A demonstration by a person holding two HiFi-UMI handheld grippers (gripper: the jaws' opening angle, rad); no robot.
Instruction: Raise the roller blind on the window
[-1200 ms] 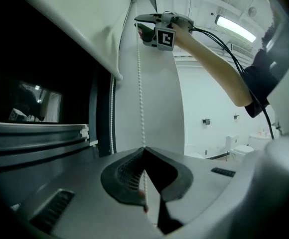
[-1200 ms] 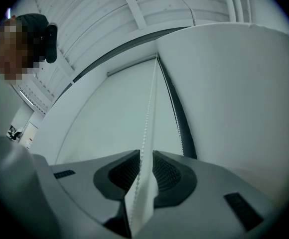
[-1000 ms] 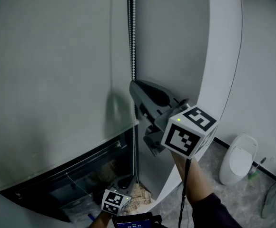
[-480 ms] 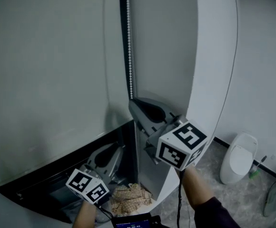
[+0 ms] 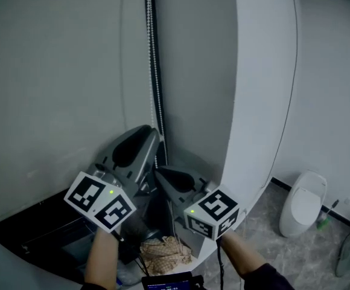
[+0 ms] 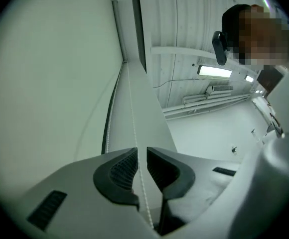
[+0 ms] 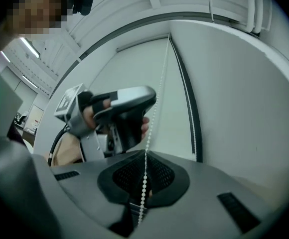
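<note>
A person stands at a window, working the bead chain [image 5: 154, 71] at the right edge of a pale roller blind [image 5: 54, 83]. The blind covers most of the pane, leaving a dark strip low at the near left. The right tool [image 5: 163, 174], the lower of the two, is clamped shut on the chain. The left tool [image 5: 149, 136] sits just above it, jaws narrowly apart with the chain running between them, unpinched. This looks like a hand-over-hand pull. The next move likely calls for the left tool to close on the chain before the right lets go.
</note>
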